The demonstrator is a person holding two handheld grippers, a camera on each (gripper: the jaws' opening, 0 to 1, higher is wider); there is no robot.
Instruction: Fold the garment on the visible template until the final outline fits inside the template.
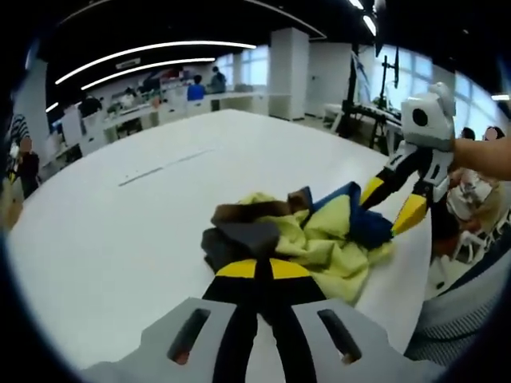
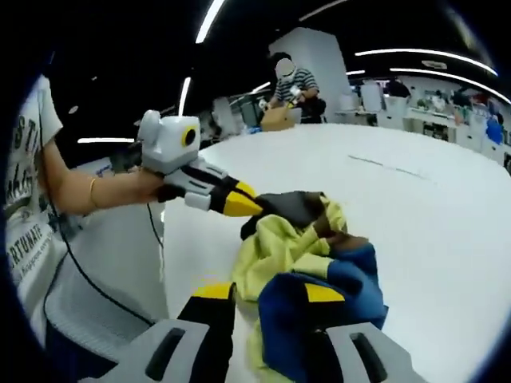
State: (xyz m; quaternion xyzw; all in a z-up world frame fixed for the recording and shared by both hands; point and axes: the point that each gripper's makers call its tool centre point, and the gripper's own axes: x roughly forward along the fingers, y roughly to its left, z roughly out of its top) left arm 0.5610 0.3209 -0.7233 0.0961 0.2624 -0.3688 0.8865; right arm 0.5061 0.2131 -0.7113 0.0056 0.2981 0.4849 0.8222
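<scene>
A crumpled garment (image 1: 319, 239) in yellow, blue, dark grey and brown lies bunched near the edge of the white table (image 1: 160, 223). My left gripper (image 1: 255, 269) is shut on its dark grey fold at the near side. In the right gripper view the same left gripper (image 2: 243, 205) comes in from the left, pinching the grey cloth. My right gripper (image 2: 268, 293) stands open, with the blue part of the garment (image 2: 335, 295) bulging between its jaws and over one of them. The left gripper view shows the right gripper (image 1: 391, 201) astride the blue corner.
The table edge (image 1: 415, 279) runs just beside the garment, with a grey chair (image 2: 104, 303) below it. A thin seam line (image 1: 164, 166) crosses the tabletop. Desks and people (image 1: 196, 88) fill the back of the room; one person (image 2: 291, 84) stands at a box.
</scene>
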